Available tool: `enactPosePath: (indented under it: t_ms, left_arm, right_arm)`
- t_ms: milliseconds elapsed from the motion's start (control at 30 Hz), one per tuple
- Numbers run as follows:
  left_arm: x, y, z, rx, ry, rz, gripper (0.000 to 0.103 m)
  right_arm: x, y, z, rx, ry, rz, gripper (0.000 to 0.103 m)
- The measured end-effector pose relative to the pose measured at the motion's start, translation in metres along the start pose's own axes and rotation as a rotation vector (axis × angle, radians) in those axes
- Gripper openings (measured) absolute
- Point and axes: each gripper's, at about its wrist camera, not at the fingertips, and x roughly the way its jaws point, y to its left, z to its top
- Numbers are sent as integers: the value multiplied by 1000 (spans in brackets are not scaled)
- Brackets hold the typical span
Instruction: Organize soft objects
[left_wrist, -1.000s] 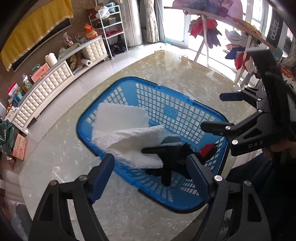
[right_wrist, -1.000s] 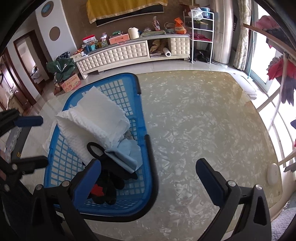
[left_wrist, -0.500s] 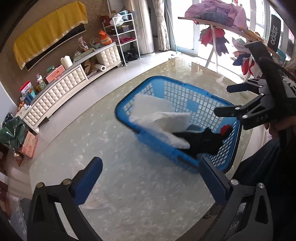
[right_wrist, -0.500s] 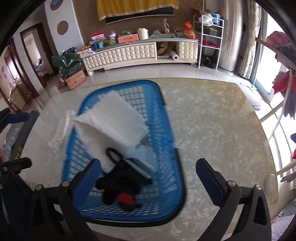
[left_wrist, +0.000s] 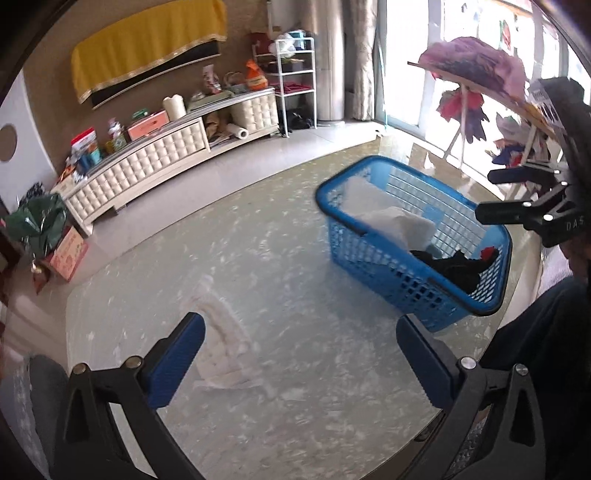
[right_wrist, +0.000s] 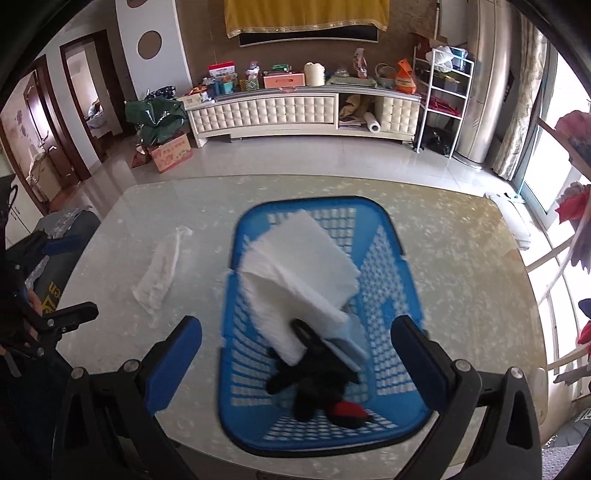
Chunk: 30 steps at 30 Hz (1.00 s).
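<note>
1. The blue basket (right_wrist: 321, 325) sits on the bench (right_wrist: 461, 258), directly ahead of and below the right hand-held gripper (right_wrist: 295, 350). Already inside it are a folded white towel (right_wrist: 306, 273), a pale blue cloth (right_wrist: 351, 339) partly tucked under the towel, and a black soft item with a red part (right_wrist: 321, 384) at the end nearest the gripper.
2. One piece is left out: a crumpled white cloth (right_wrist: 159, 273) lies on the bare bench, forward and to the left of the right hand-held gripper and well apart from the basket. In the left wrist view the same white cloth (left_wrist: 221, 332) lies just ahead of the left hand-held gripper (left_wrist: 299, 358), close to its left finger.
3. Both hand-held grippers are spread wide with nothing between their blue pads. The right one appears in the left view off to the right, above the basket's (left_wrist: 417, 266) far side.
4. My reading is that the task is mostly done: three items are binned and the loose cloth is the evident remainder. The left hand-held gripper looks better placed to take it.
5. Readable writing is scant: "DAS" on the right hand-held gripper's body as seen in the left view. Print on the cardboard box (right_wrist: 171, 151) on the floor is too small to read.
</note>
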Motion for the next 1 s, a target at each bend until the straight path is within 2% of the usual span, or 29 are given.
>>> enactPosePath:
  t_ms: [233,367,500,633,800,900,1000]
  left_arm:
    - [-17,43,-17,-100,-49,-15,103]
    - [-17,63,-32,-119,-23,60,103]
    - [-14,82,-48,-161,1,68,103]
    - [-10,101,-63,-187,34,177,103]
    - [-9,128,-79,-259,55,171,103]
    - [-12,142,-88,-303,61,223,103]
    - [-12,153,-95,-347,64,202,103]
  right_arm:
    - [25,34,16,-20,19,15,103]
    - [41,55,27,-11,20,41,103]
    - [66,85,34,-54,61,57,103]
    - [97,116,39,-99,102,77,103]
    - [126,143,41,-132,156,108,103]
    - [144,155,42,-141,186,120,103]
    - [163,164,44,-146,218,130,103]
